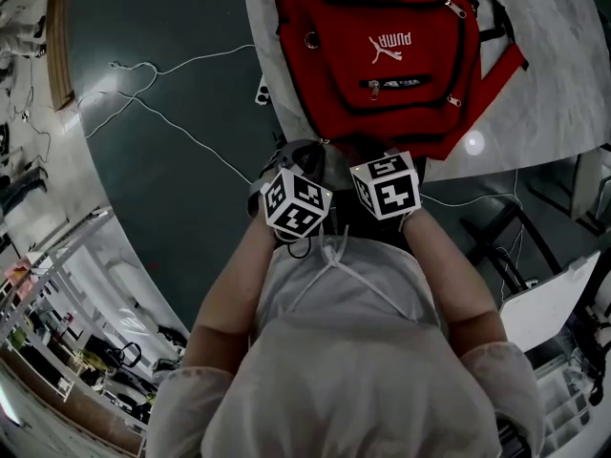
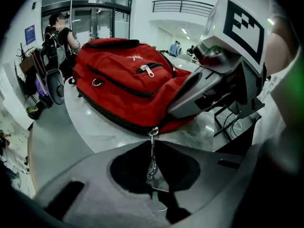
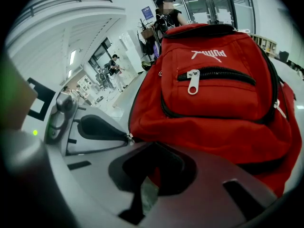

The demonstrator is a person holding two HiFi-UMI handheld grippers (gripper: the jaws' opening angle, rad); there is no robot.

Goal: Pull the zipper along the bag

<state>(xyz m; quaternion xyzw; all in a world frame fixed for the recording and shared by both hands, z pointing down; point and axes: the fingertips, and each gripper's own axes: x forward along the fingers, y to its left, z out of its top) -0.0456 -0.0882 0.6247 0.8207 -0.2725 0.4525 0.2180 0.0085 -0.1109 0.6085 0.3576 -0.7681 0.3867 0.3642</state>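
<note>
While your left gripper has its jaws pinched together on the thin silver metal zipper pull, that pull hangs from the black main zipper at the near bottom corner of the red fabric backpack. Your right gripper, just beside the left one at that same near edge, is closed on a fold of the backpack's red fabric. The backpack lies on the pale marble-look tabletop, front pockets facing up.
</note>
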